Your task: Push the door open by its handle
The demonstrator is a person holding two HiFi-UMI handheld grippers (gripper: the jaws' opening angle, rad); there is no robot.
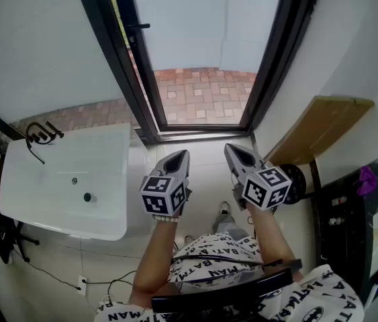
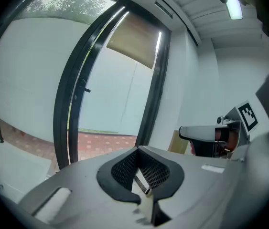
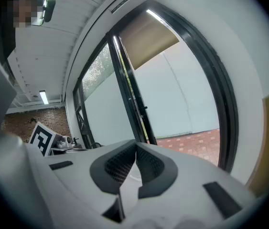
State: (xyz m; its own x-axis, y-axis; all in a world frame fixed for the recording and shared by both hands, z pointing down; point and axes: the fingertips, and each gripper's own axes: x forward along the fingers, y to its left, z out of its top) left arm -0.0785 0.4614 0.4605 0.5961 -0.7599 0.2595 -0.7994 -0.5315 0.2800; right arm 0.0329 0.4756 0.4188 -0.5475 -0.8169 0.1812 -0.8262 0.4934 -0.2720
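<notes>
The dark-framed door [image 1: 116, 52] stands swung outward at the left side of the doorway, with its small black handle [image 1: 139, 26] jutting from the frame edge. My left gripper [image 1: 177, 157] and right gripper [image 1: 234, 151] hang side by side just inside the threshold, well short of the door and touching nothing. Both point toward the opening. In the left gripper view the gripper [image 2: 137, 150] has its jaws together and empty, and the handle [image 2: 84, 89] shows far off. In the right gripper view the gripper [image 3: 135, 145] is shut and empty, with the handle [image 3: 144, 108] far ahead.
A white sink [image 1: 54, 186] with a black tap [image 1: 41, 137] sits at my left. A brown board [image 1: 323, 126] leans on the right wall, beside a black shelf [image 1: 350, 213]. Red brick paving [image 1: 202, 96] lies beyond the threshold.
</notes>
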